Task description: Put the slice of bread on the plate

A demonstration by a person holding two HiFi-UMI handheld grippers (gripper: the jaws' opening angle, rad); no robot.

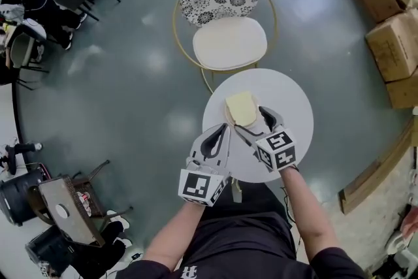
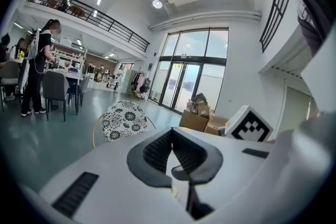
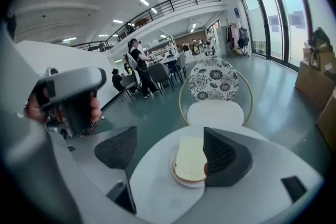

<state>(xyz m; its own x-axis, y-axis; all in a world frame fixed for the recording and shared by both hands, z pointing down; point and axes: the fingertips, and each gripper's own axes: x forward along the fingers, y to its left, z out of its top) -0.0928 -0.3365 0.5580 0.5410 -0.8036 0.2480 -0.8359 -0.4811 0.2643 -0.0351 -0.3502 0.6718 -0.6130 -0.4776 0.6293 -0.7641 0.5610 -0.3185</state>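
Right gripper view: right claw (image 3: 169,136) spread; squarish pale bread slice (image 3: 190,157) on round plate (image 3: 185,182); left claw (image 2: 171,135) pressed together.

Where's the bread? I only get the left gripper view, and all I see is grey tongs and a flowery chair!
Observer: The pale yellow square slice of bread lies flat on a small round plate on the round white table.
Operator: Are the other tongs holding it?
Observer: No. The right tongs are open; the slice shows between their pads, not squeezed.
Operator: Does the bread fit the plate?
Observer: It nearly covers it; only a thin rim shows.
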